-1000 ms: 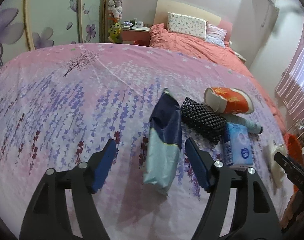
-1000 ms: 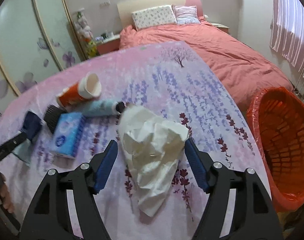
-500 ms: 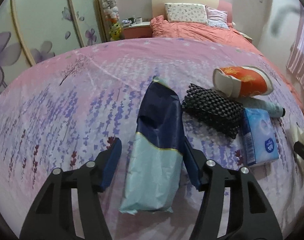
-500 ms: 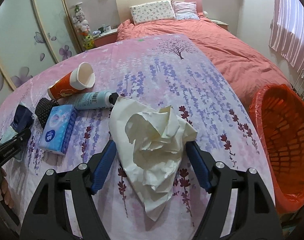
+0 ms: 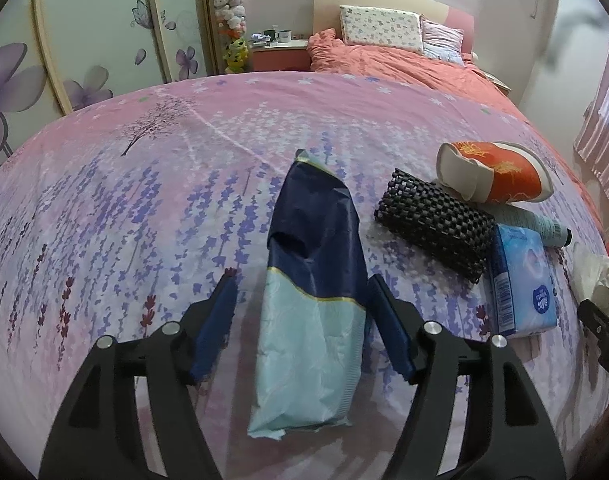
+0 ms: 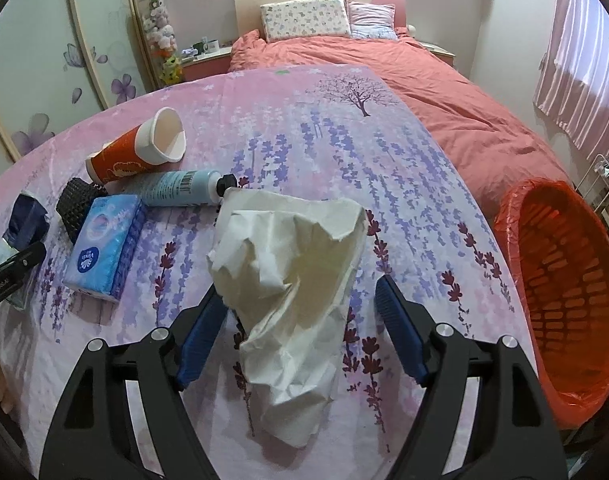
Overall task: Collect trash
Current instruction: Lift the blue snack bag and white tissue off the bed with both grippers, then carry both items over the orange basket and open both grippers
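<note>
Left gripper (image 5: 300,316) fingers just reopened astride a navy-and-pale-blue foil pouch (image 5: 312,300), right gripper (image 6: 304,320) fingers widening around crumpled cream paper (image 6: 292,280), both laid on the floral bedspread (image 6: 384,184), neither item pinched.

One cup (image 6: 138,151), one bottle (image 6: 180,188), one basket (image 6: 564,280).

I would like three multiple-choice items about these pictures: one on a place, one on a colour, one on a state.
1. Where is the basket?
A. beside the cloth-covered surface, on its right
B. on the pillow
C. under the cup

2. What colour is the tissue pack?
A. green
B. light blue
C. black

3. How does the paper cup stand?
A. upright
B. upside down
C. lying on its side

Answers: 1 A, it stands off the cloth's right edge; 2 B, its wrapper is light blue; 3 C, its mouth faces sideways.
</note>
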The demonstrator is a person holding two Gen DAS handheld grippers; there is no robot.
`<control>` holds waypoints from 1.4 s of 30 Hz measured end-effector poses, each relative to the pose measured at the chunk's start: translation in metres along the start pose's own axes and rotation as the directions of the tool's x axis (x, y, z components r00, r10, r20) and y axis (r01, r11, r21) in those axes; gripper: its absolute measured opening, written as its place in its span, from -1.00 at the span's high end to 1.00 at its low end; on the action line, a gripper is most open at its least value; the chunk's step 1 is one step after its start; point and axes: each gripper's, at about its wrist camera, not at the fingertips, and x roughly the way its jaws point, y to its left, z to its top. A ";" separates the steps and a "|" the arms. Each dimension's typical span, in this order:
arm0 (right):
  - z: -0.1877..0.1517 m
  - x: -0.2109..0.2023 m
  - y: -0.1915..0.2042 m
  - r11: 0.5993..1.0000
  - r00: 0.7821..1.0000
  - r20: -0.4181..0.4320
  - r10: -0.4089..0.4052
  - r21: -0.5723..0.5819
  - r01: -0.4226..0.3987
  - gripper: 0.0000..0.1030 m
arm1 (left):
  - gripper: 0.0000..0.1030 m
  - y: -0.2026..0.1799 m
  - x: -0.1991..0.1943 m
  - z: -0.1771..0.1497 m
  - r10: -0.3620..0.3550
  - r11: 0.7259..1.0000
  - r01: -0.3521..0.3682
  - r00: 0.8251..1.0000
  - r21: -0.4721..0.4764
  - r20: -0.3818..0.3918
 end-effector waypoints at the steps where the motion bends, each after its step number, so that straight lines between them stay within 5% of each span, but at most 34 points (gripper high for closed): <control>1: 0.000 0.000 0.000 1.000 1.000 0.000 0.000 0.000 0.000 -0.45 | -0.37 0.000 0.000 0.000 -0.005 1.000 0.005 1.000 0.001 -0.001; 7: 0.000 -0.002 -0.007 0.999 0.999 0.014 0.043 0.030 -0.043 -0.45 | -0.39 -0.001 0.000 0.000 -0.019 1.000 0.019 1.000 0.016 -0.001; 11: 0.006 -0.001 -0.010 0.997 0.999 0.008 0.052 0.049 -0.052 -0.32 | -0.38 -0.005 -0.001 0.001 -0.010 0.992 0.011 1.000 0.122 -0.004; 17: 0.005 0.000 -0.001 0.999 0.999 0.020 0.032 0.028 -0.033 -0.19 | -0.28 0.004 0.005 0.006 -0.047 0.995 0.047 0.999 0.088 -0.002; 20: 0.004 -0.002 0.002 0.999 0.999 0.027 0.046 0.023 -0.046 0.18 | 0.00 0.002 0.005 0.007 -0.058 0.994 0.057 0.998 0.096 0.008; 25: 0.004 -0.005 -0.002 0.997 0.997 0.041 0.072 0.038 -0.074 0.28 | 0.48 0.004 0.005 0.012 -0.076 0.993 0.075 0.997 0.093 0.018; 42: 0.002 -0.048 -0.039 0.988 0.985 0.135 0.104 0.101 -0.118 0.28 | 0.49 -0.013 -0.042 0.012 -0.142 0.985 0.133 0.987 0.111 0.075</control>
